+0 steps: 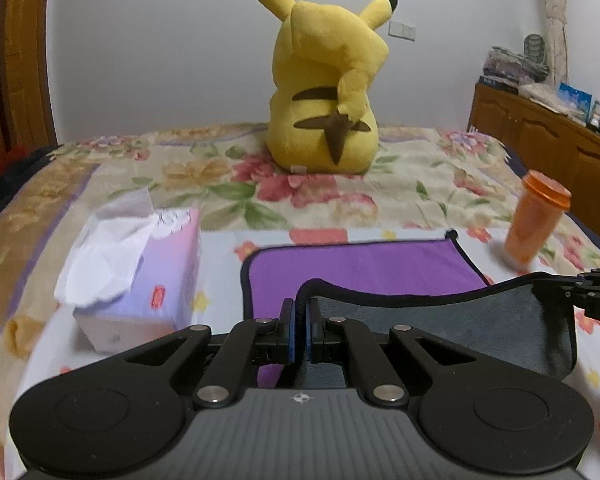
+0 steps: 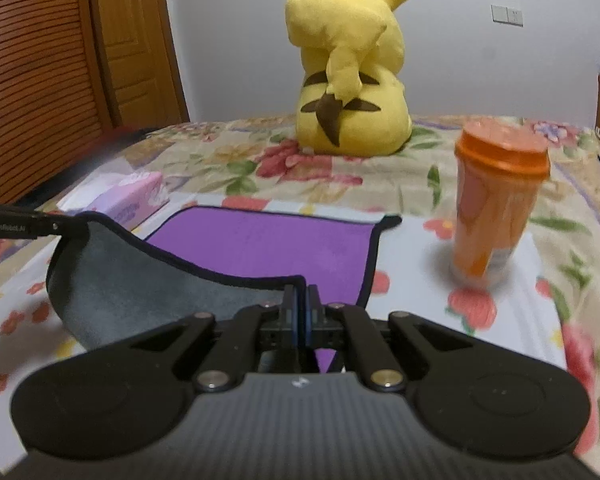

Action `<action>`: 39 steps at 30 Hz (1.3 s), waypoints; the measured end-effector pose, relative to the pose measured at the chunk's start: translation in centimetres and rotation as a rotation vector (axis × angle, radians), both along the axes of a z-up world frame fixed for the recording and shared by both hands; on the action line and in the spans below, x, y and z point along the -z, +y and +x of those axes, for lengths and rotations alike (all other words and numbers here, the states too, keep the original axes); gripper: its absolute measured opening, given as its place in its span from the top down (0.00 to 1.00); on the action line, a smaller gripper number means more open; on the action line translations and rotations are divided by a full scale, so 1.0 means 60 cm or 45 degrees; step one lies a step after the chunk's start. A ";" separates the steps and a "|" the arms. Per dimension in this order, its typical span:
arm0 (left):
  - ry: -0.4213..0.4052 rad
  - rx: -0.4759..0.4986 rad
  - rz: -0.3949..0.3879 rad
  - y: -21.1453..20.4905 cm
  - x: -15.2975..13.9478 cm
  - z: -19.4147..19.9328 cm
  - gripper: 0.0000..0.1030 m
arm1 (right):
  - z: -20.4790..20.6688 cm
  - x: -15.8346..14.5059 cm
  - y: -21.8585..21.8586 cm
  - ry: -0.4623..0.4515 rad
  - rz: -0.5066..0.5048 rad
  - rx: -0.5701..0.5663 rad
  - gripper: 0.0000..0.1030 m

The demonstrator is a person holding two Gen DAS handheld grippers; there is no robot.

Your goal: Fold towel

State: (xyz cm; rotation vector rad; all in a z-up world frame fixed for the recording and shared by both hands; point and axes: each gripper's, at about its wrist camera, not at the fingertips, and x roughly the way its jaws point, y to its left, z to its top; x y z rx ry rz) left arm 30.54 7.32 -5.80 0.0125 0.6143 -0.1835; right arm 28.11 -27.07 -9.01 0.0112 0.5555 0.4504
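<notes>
A purple towel (image 1: pixel 360 268) with a black hem and grey underside lies on the flowered bed; it also shows in the right wrist view (image 2: pixel 268 240). Its near edge is lifted, so the grey side (image 1: pixel 460 320) faces me. My left gripper (image 1: pixel 300 308) is shut on the near left corner of the towel. My right gripper (image 2: pixel 300 296) is shut on the near right corner. Each gripper shows at the edge of the other's view, the right gripper (image 1: pixel 580 296) and the left gripper (image 2: pixel 40 226), holding the raised hem.
A tissue box (image 1: pixel 140 276) sits left of the towel. An orange lidded cup (image 2: pixel 496 208) stands to its right. A yellow plush toy (image 1: pixel 328 88) sits at the far side of the bed (image 1: pixel 420 184). A wooden cabinet (image 1: pixel 540 136) stands at right.
</notes>
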 end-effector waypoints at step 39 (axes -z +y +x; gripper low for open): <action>-0.003 -0.072 0.034 0.003 0.082 0.187 0.92 | 0.186 0.063 0.058 -0.062 -0.182 0.110 0.95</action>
